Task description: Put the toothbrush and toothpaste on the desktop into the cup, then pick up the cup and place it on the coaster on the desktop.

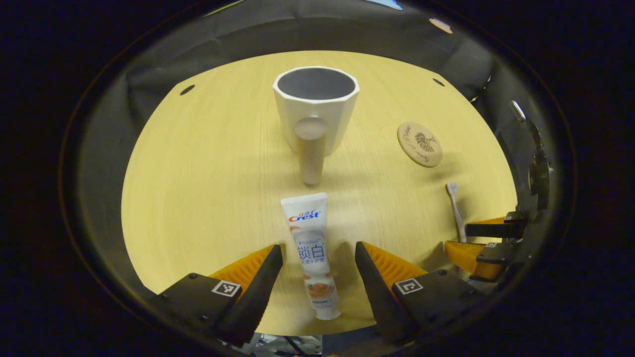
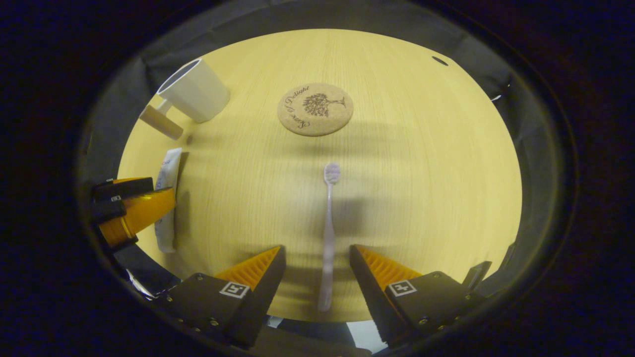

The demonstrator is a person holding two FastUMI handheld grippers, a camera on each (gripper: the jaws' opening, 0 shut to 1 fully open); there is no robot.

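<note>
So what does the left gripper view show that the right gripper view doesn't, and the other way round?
Left gripper view: a look into the cup through its open mouth, handle toward the camera, and the whole toothpaste tube lying between the open left gripper fingers. Right gripper view: the toothbrush at full length between the open right gripper fingers, and the coaster seen squarely. Both: cup, toothpaste tube, toothbrush and coaster, all apart on the wooden table, plus the other gripper at the edge.
</note>
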